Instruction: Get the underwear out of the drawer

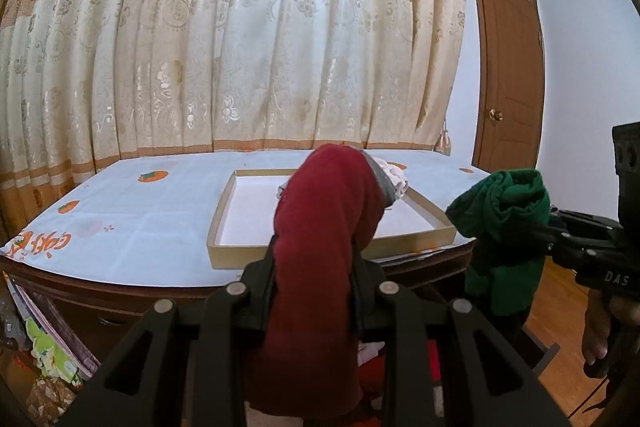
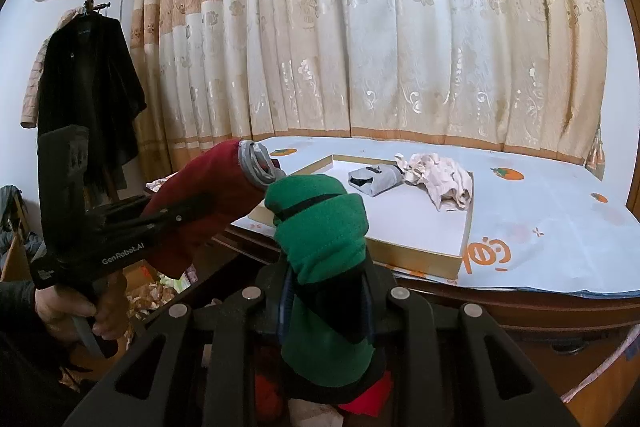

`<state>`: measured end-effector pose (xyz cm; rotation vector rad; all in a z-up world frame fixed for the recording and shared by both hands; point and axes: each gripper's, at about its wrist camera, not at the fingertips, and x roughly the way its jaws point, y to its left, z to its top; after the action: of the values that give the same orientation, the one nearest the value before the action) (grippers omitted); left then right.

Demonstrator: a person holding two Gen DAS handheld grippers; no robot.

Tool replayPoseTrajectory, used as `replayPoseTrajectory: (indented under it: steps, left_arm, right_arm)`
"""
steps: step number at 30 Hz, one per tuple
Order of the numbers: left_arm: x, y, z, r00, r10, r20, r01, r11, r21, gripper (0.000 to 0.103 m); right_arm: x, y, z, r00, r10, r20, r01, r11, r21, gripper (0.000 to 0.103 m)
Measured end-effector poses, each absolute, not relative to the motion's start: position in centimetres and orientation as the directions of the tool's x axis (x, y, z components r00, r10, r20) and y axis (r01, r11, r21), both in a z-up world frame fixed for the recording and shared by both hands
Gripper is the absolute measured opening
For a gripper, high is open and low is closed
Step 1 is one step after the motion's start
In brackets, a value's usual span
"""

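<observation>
left jaws (image 1: 314, 267): clamped narrow on the red roll (image 1: 320, 227), gripped low so the free end stands up past the tips. Grey waistband (image 2: 256, 165) at its far end.
right jaws (image 2: 326, 291): clamped narrow on the green roll (image 2: 320, 227), same low grip, upper part bunched above the tips.
why held high: both rolls are lifted clear of the drawer, level with the table edge. My read: carry height, to clear the tray wall.
drawer (image 1: 536, 351): open below both grippers; red fabric (image 2: 368, 399) left inside, so probably more to pull.
hands: one hand (image 2: 80, 311) on the left gripper's handle, the other hand (image 1: 600, 331) on the right's.
tray (image 1: 224, 219): shallow, gold-edged, on the table (image 1: 140, 227) just past the rolls. Likely drop target.
already in tray: grey piece (image 2: 374, 181) and pale crumpled piece (image 2: 440, 179) at the far side; near part is bare, room for both rolls.
risk: loose upper ends may flop and catch the tray's near wall.
</observation>
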<state>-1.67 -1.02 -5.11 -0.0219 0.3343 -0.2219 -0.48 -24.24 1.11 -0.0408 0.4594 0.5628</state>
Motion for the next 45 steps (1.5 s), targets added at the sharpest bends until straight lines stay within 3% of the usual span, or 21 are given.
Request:
replayPoseTrajectory:
  steps: [45]
  left_arm:
    - [7.3, 1.2, -2.0, 0.919, -0.161, -0.360, 0.161, 0.987, -0.029, 0.027]
  right_arm:
    - [7.8, -20.3, 4.2, 0.707, 0.538, -0.459, -0.570, 0.818, 0.082, 0.029]
